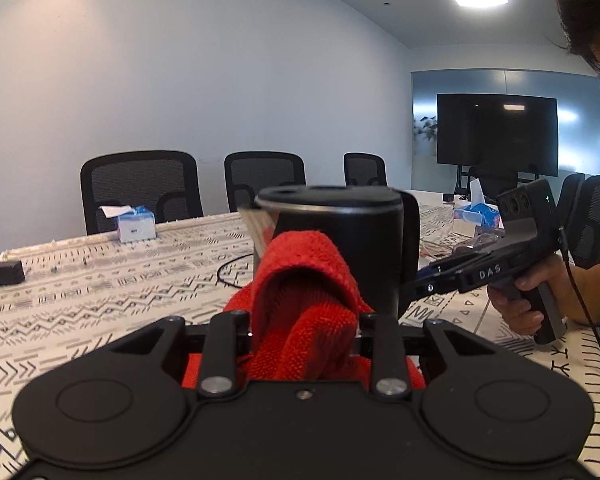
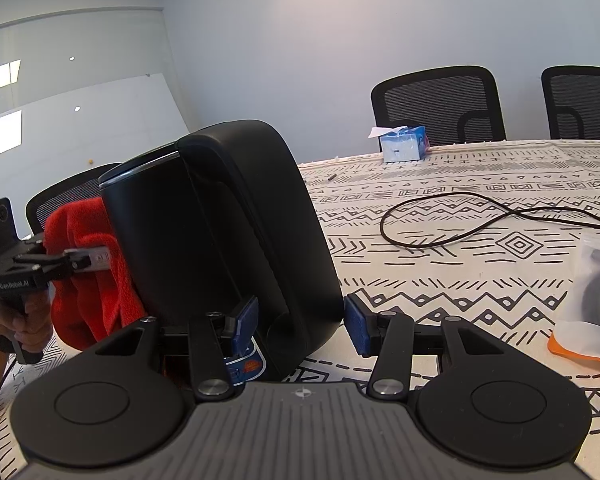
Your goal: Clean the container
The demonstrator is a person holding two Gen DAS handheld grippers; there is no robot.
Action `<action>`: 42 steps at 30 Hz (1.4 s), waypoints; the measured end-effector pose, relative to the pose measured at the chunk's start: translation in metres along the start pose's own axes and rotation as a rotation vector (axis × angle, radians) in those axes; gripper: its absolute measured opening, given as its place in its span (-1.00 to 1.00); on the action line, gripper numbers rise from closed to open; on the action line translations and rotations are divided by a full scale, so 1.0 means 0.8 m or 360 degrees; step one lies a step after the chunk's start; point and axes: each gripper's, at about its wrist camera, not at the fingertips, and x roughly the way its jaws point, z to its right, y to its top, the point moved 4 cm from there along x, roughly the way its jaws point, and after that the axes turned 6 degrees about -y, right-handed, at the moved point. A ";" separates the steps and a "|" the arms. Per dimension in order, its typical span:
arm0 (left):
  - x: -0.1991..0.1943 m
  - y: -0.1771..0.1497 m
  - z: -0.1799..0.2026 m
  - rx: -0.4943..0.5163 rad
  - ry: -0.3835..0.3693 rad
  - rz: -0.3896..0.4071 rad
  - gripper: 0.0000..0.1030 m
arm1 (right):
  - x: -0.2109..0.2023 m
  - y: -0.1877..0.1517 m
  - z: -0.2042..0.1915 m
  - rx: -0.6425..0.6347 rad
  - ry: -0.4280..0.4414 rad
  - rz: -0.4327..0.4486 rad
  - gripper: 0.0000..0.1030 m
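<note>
A black kettle-like container with a broad handle stands on the patterned table. My left gripper is shut on a red cloth and holds it against the container's side; the cloth also shows in the right wrist view. My right gripper has its blue pads on either side of the handle's lower part, with a small gap on the right side. In the left wrist view the right gripper reaches to the container from the right.
A black cable loops across the tablecloth. Tissue boxes stand on the table, a plastic bag with an orange item lies at right. Office chairs line the far side.
</note>
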 end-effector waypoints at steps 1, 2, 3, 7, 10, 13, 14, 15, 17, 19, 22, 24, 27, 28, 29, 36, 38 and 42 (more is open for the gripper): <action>0.000 0.002 0.000 0.0003 -0.0003 0.0003 -0.36 | 0.000 0.000 0.000 -0.0001 0.0000 0.0001 -0.10; 0.001 -0.001 -0.001 -0.0002 -0.0005 0.0000 -0.36 | 0.000 0.000 0.000 -0.0002 -0.0001 0.0001 -0.10; 0.002 -0.004 -0.002 -0.0010 -0.0007 -0.0004 -0.36 | 0.000 0.000 -0.001 -0.0002 -0.0001 0.0001 -0.10; 0.005 -0.019 -0.003 -0.0042 -0.0006 -0.0041 -0.36 | 0.000 0.000 -0.001 -0.0001 0.0000 0.0001 -0.10; 0.002 -0.014 -0.003 -0.0044 -0.0006 -0.0025 -0.36 | 0.000 0.000 -0.002 -0.0001 -0.0003 -0.0003 -0.10; -0.006 -0.001 -0.006 -0.0063 -0.0025 0.0054 -0.36 | 0.000 0.000 -0.002 0.0000 -0.0003 -0.0005 -0.10; -0.007 0.002 -0.007 -0.0069 -0.0028 0.0066 -0.36 | 0.000 0.000 -0.002 0.0000 -0.0003 -0.0006 -0.10; -0.006 0.001 -0.007 -0.0064 -0.0025 0.0057 -0.36 | -0.001 0.000 -0.002 0.0000 -0.0003 -0.0006 -0.10; 0.000 -0.008 -0.006 -0.0063 -0.0023 0.0013 -0.36 | -0.001 0.000 -0.002 0.0001 -0.0002 -0.0007 -0.10; 0.003 -0.012 -0.006 -0.0060 -0.0024 -0.0012 -0.36 | -0.001 0.000 -0.003 0.0001 -0.0002 -0.0006 -0.10; 0.004 -0.011 -0.006 -0.0049 -0.0024 -0.0020 -0.36 | -0.002 0.000 -0.002 0.0001 -0.0004 -0.0006 -0.10; 0.004 -0.010 -0.005 -0.0042 -0.0024 -0.0026 -0.36 | -0.001 0.000 -0.002 0.0001 -0.0004 -0.0007 -0.10; 0.004 -0.009 -0.005 -0.0032 -0.0023 -0.0035 -0.36 | -0.001 0.000 -0.002 0.0002 -0.0004 -0.0007 -0.10; 0.004 -0.009 -0.005 -0.0028 -0.0023 -0.0038 -0.36 | -0.001 0.000 -0.002 0.0001 -0.0005 -0.0007 -0.10; 0.004 -0.009 -0.005 -0.0028 -0.0024 -0.0038 -0.36 | -0.001 0.000 -0.002 0.0001 -0.0006 -0.0006 -0.10; 0.007 -0.024 -0.006 -0.0081 -0.0038 -0.0035 -0.36 | 0.000 0.000 -0.002 -0.0002 -0.0008 -0.0005 -0.10; 0.006 -0.022 -0.007 -0.0082 -0.0036 -0.0033 -0.36 | 0.000 0.000 -0.002 -0.0003 -0.0009 -0.0005 -0.10; 0.001 -0.004 -0.007 -0.0064 -0.0043 0.0021 -0.36 | 0.000 -0.001 -0.003 -0.0003 -0.0009 -0.0007 -0.10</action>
